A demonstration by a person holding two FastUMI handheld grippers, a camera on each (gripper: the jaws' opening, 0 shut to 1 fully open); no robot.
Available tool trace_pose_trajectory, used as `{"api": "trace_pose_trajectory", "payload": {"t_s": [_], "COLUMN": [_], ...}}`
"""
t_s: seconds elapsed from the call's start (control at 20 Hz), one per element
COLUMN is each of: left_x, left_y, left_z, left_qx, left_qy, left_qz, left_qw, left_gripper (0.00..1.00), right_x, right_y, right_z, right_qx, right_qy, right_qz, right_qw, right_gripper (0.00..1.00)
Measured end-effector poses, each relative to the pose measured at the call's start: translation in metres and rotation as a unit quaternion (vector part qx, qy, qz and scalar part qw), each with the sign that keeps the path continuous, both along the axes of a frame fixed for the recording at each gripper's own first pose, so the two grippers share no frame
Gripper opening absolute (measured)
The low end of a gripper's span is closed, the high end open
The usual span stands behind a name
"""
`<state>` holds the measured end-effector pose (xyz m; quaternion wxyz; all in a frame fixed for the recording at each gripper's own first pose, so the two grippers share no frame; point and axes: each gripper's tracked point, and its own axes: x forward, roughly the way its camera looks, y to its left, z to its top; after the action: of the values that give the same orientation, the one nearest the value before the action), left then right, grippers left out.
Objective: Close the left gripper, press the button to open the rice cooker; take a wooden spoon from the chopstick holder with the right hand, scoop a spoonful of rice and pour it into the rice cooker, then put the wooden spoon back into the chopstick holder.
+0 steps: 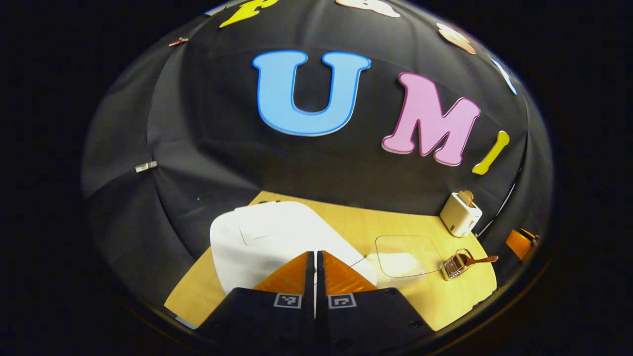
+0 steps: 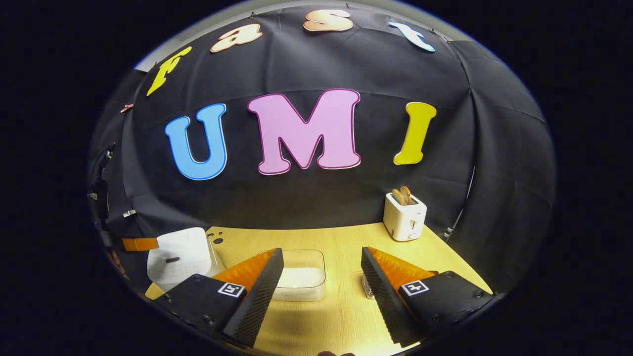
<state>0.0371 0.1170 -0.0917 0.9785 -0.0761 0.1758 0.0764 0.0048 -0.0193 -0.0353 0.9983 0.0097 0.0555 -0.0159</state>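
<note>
Opening step: left gripper, fingers pressed together, hovers over the rice cooker, probably nearing its button; right gripper gapes empty.

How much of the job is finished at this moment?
Done: the left hand-held gripper is shut, poised over the white rice cooker. In hand: pressing the button; the lid looks closed. Left: the right hand-held gripper is open and holds nothing; the wooden spoon sits in the chopstick holder; rice remains in the clear container.
</note>
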Motion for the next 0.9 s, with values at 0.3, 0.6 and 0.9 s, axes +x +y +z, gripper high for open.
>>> {"api": "trace_pose_trajectory", "payload": {"t_s": [0.3, 0.6, 0.9], "left_x": [0.018, 0.022, 0.024], "left_y": [0.012, 0.003, 0.004], "left_z": [-0.024, -0.049, -0.052], "left_qx": [-0.002, 0.007, 0.025], "left_qy": [0.035, 0.058, 0.063], "left_qz": [-0.002, -0.014, -0.010], "left_qw": [0.999, 0.998, 0.998], "left_gripper": [0.05, 0.05, 0.06], "right_x": [0.000, 0.002, 0.003], "right_y": [-0.009, -0.005, -0.001], "right_z": [-0.008, -0.014, -0.023], "right_qx": [0.000, -0.003, -0.001], "right_qy": [0.015, 0.026, 0.043], "right_qz": [-0.019, -0.016, -0.010], "right_qw": [1.000, 1.000, 0.999], "right_gripper": [0.98, 0.98, 0.98]}}
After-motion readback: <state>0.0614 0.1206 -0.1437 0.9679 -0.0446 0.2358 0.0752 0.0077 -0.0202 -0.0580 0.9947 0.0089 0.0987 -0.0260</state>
